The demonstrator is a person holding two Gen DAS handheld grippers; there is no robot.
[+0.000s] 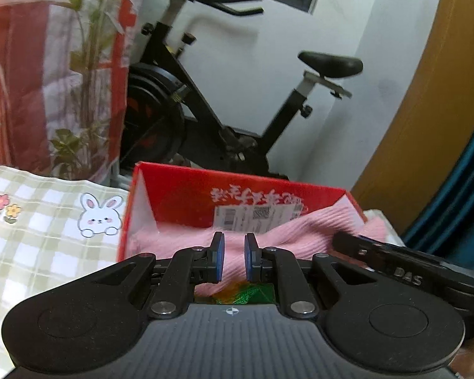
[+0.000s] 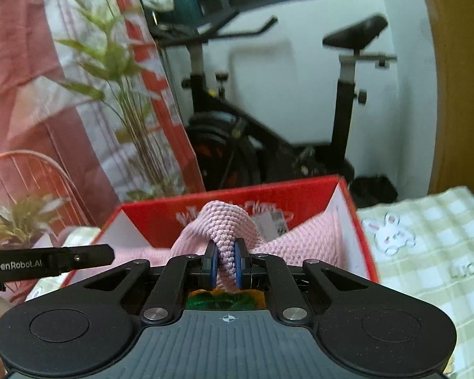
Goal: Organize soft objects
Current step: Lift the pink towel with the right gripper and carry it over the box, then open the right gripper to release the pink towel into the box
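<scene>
Starting at the far left of the left wrist view, there's the checked cloth (image 1: 31,240) with its bunny print, spread under everything, presumably as the work surface. Move toward the centre and here's the red box (image 1: 136,208), open at the top, clearly the bin for soft goods. The pink knit (image 1: 287,237) lies in it, filling the lower middle of the frame. The left gripper (image 1: 234,257) hovers just over the fabric, its blue pads parted with nothing between them, likely ready to tuck or steady. At the right edge, the other tool's dark body pokes in.

Over to the right wrist view: the left tool's arm juts in at lower left, then dead centre the right gripper (image 2: 227,262) is clamped tight on a raised fold of the knit, pinched up above the box, probably so the bulk can be dropped and settled inside. On the right, more checked cloth.
</scene>
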